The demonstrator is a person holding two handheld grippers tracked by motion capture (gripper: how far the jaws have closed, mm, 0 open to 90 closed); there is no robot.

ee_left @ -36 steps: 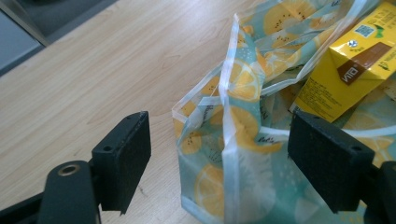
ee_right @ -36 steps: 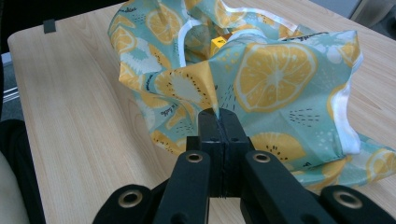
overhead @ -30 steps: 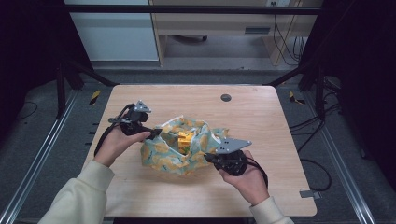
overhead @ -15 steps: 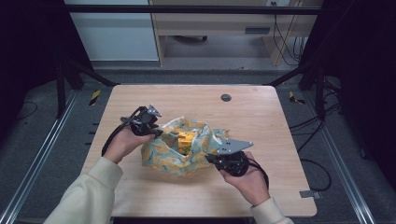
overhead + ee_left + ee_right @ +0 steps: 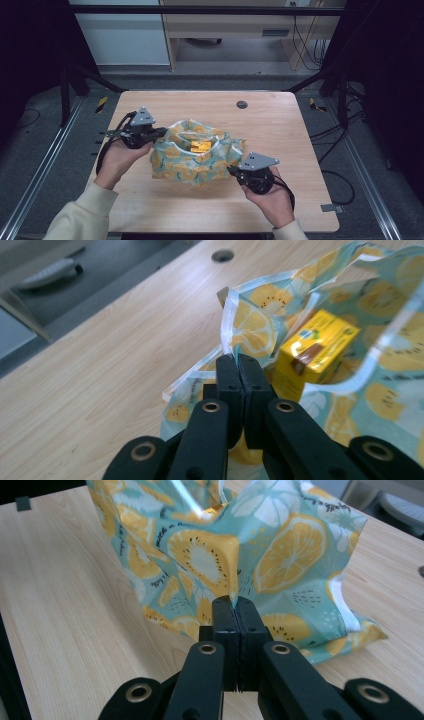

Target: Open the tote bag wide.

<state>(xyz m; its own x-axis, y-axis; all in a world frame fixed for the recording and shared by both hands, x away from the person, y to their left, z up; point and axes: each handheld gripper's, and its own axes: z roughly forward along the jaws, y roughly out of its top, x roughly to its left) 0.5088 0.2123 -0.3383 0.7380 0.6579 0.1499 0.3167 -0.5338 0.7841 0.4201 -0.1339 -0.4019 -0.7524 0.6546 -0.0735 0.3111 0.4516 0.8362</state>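
A teal bag [image 5: 190, 167] printed with yellow fruit slices sits mid-table, its mouth open upward. Inside it lies a yellow box [image 5: 201, 146], seen close in the left gripper view [image 5: 315, 345]. My left gripper [image 5: 162, 132] is at the bag's left rim; its jaws have just been closing and now pinch the white-edged rim [image 5: 238, 360]. My right gripper [image 5: 231, 170] is shut on a fold of the bag's right side [image 5: 234, 601], where the fabric [image 5: 280, 555] rises above the jaws.
The wooden table [image 5: 280, 125] has a round cable hole [image 5: 242, 104] behind the bag. Bare wood lies on all sides of the bag. Metal frame rails run along both sides of the table, and a desk with cables stands behind it.
My left gripper moved right and up to the bag's left rim and shut on it, raising that edge. The right gripper kept its hold and stayed in place.
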